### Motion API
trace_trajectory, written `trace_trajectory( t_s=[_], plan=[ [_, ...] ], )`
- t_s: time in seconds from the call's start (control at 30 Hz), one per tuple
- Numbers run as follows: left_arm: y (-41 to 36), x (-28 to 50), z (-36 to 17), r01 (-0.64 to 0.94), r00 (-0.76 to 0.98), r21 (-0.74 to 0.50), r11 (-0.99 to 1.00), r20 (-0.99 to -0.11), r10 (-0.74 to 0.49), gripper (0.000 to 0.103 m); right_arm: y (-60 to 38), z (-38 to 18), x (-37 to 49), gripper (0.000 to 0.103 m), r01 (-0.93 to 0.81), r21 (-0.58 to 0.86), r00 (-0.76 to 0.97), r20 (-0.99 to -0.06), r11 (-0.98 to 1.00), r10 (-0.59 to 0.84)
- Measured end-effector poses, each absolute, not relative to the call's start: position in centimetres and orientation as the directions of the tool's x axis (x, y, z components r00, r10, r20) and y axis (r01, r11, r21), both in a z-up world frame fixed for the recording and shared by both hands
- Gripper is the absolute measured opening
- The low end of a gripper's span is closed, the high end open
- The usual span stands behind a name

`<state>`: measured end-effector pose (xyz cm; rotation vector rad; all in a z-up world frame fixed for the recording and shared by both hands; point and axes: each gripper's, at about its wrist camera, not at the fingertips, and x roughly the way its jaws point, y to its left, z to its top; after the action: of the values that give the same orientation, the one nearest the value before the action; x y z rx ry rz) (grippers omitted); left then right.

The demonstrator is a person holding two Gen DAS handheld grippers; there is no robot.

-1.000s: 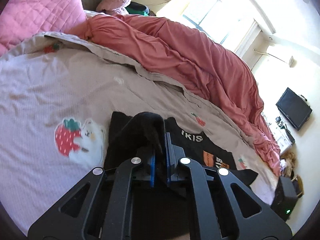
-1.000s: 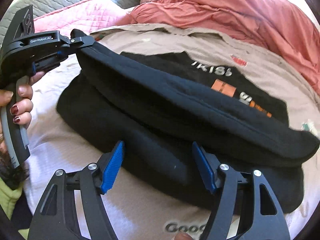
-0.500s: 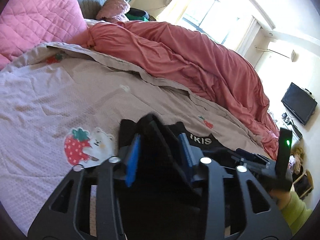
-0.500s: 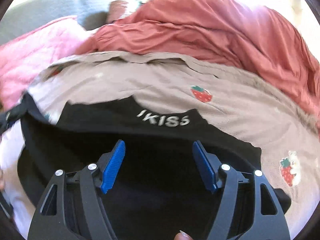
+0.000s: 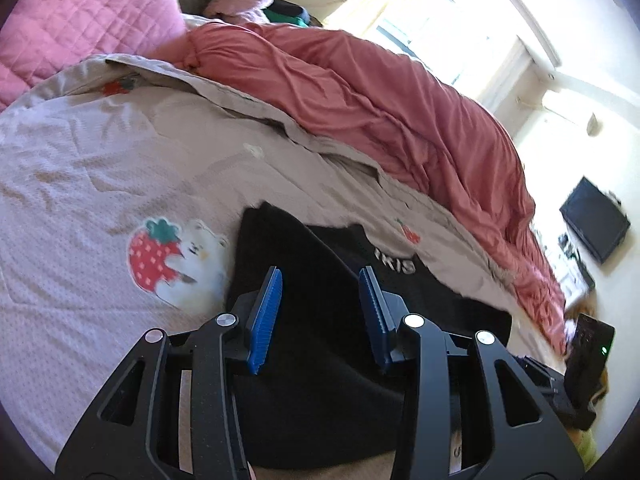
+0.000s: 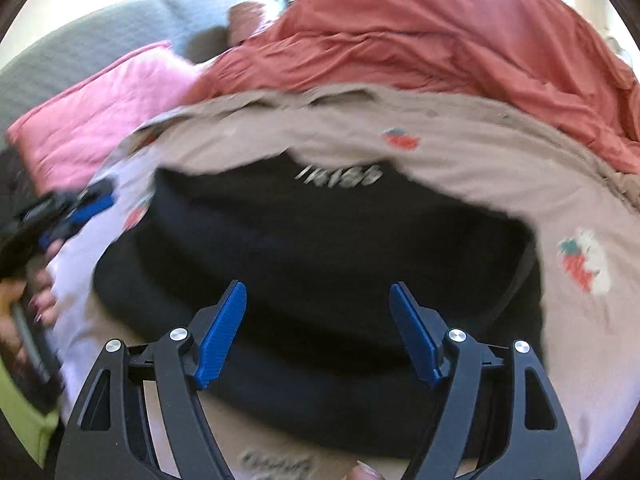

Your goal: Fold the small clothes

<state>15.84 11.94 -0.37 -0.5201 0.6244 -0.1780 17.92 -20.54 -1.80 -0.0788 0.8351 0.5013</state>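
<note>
Now the left tongs [image 5: 320, 312] stand parted with blue pads clear of the cloth, having let go of the fold they pinched a second ago, and the black garment [image 5: 316, 340] lies doubled over on the strawberry-print bedspread [image 5: 80, 184], its white lettering showing at the far edge. Meanwhile the right tongs [image 6: 318, 332] hover over the near edge, jaws opening wider, the cloth below them but not gripped. Judging by the dropped fold, one fold is likely done and the next grasp is being set up.
</note>
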Motion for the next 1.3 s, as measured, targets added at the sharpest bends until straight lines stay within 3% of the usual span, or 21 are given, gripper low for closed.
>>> trace_trajectory(
  t_s=[0.27,0.67,1.03,1.17,1.3],
  plan=[
    [9.8,16.0,-1.4,0.010,0.773,-0.441,0.898,-0.566,-0.287,0.037,-17.3,-3.9,19.4,0.073,-0.477,0.172,0.477,-0.773,0.862,0.418],
    [12.1,16.9,-2.1,-0.068,0.778,-0.403,0.913,-0.594,-0.205,0.048,-21.9,0.2,27.5,0.073,-0.296,0.184,0.644,-0.686,0.937,0.338],
    [16.2,18.8,-3.5,-0.197,0.751,-0.475,0.858,-0.635,-0.180,0.048,-33.7,-1.1,27.4,0.073,-0.062,0.208,0.690,-0.698,0.976,0.193],
    [15.8,20.9,-3.3,-0.255,0.724,-0.427,0.868,-0.679,-0.122,0.048,-34.9,-1.8,28.4,0.073,-0.053,0.207,0.678,-0.710,0.977,0.188],
    [15.0,23.6,-3.9,-0.247,0.704,-0.487,0.838,-0.685,-0.190,0.048,-34.4,-2.5,29.7,0.073,-0.081,0.188,0.665,-0.721,0.979,0.193]
  ],
)
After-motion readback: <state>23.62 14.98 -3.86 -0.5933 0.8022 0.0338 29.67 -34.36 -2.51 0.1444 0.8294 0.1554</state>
